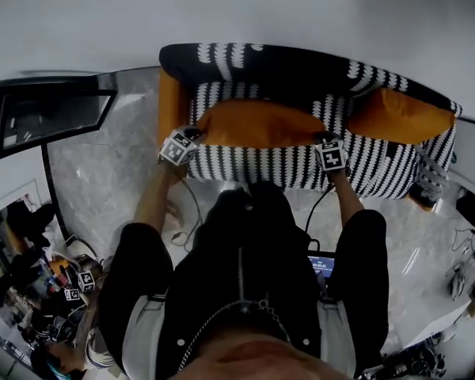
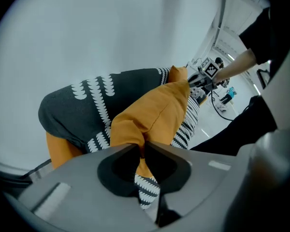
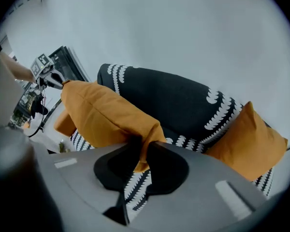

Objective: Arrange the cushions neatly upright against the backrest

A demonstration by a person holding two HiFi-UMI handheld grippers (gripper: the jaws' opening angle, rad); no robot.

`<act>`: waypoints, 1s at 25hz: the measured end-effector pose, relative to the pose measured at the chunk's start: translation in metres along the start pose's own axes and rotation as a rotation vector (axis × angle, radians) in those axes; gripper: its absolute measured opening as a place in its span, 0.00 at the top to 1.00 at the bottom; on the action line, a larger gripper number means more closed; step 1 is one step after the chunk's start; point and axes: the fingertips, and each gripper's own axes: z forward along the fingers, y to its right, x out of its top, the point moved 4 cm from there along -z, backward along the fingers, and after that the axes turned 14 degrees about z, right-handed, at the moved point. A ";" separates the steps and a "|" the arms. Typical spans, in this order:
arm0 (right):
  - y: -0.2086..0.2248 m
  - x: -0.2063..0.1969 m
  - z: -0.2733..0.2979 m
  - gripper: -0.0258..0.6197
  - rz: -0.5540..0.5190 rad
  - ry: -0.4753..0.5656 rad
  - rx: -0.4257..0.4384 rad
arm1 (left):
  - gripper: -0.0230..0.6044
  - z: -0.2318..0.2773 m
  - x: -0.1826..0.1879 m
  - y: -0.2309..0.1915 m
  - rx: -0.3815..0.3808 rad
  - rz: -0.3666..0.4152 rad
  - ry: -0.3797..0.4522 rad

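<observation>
At the far left end of the sofa (image 1: 253, 169) an orange piece (image 1: 172, 105) is seen; whether it is a third cushion or part of the arm cannot be told.

Just to its right, the left gripper (image 1: 191, 136) is closed almost fully on the left corner of the held cushion (image 1: 257, 123), with only a thin fold of orange cloth pinched between the jaws. The cushion is stretched lengthwise across the seat, near the backrest (image 1: 285, 66) but apparently not yet leaning on it. Its right corner is pinched the same way by the right gripper (image 1: 326, 140), whose jaws are also nearly together on the fabric.

Further right, a second cushion (image 1: 400, 115) is propped against the backrest at the right end, apart from the held one.

The main risk is judged to lie in the slightness of both grips. If the cushion is pulled taut or swung, a corner could slip out and that side would drop to the seat. If one corner is released before the other, the cushion could be left tilted or could tip forward off the backrest. If it is carried too far right, the second cushion could be knocked askew.
</observation>
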 end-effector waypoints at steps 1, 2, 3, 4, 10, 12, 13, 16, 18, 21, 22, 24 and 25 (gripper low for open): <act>0.004 0.008 0.003 0.89 -0.004 0.001 0.001 | 0.89 0.001 0.004 -0.005 -0.021 -0.016 -0.003; 0.006 0.016 0.006 0.89 -0.013 0.003 0.003 | 0.89 0.002 0.006 -0.013 -0.035 -0.027 -0.010; 0.006 0.024 0.009 0.89 -0.022 0.006 0.007 | 0.89 0.003 0.008 -0.021 -0.037 -0.033 -0.021; 0.005 0.032 0.012 0.89 -0.029 0.012 0.008 | 0.89 0.003 0.010 -0.031 -0.029 -0.034 -0.031; 0.011 0.070 0.024 0.88 0.028 0.070 -0.008 | 0.89 0.015 0.018 -0.077 0.075 -0.100 -0.030; 0.016 0.084 0.032 0.88 0.055 0.098 -0.010 | 0.89 0.020 0.021 -0.093 0.124 -0.132 -0.023; 0.018 0.091 0.035 0.88 0.071 0.110 -0.011 | 0.89 0.023 0.025 -0.101 0.147 -0.154 -0.025; 0.024 0.105 0.040 0.87 0.125 0.135 -0.021 | 0.89 0.033 0.030 -0.116 0.215 -0.214 -0.064; 0.029 0.119 0.048 0.87 0.148 0.149 -0.035 | 0.89 0.040 0.037 -0.133 0.265 -0.201 -0.106; 0.035 0.138 0.058 0.87 0.174 0.160 -0.061 | 0.89 0.043 0.046 -0.156 0.304 -0.213 -0.142; 0.037 0.144 0.060 0.87 0.185 0.163 -0.066 | 0.89 0.045 0.047 -0.161 0.299 -0.241 -0.130; 0.040 0.155 0.066 0.87 0.198 0.164 -0.070 | 0.89 0.051 0.048 -0.171 0.300 -0.286 -0.104; 0.040 0.159 0.068 0.87 0.200 0.163 -0.076 | 0.89 0.052 0.047 -0.173 0.306 -0.301 -0.105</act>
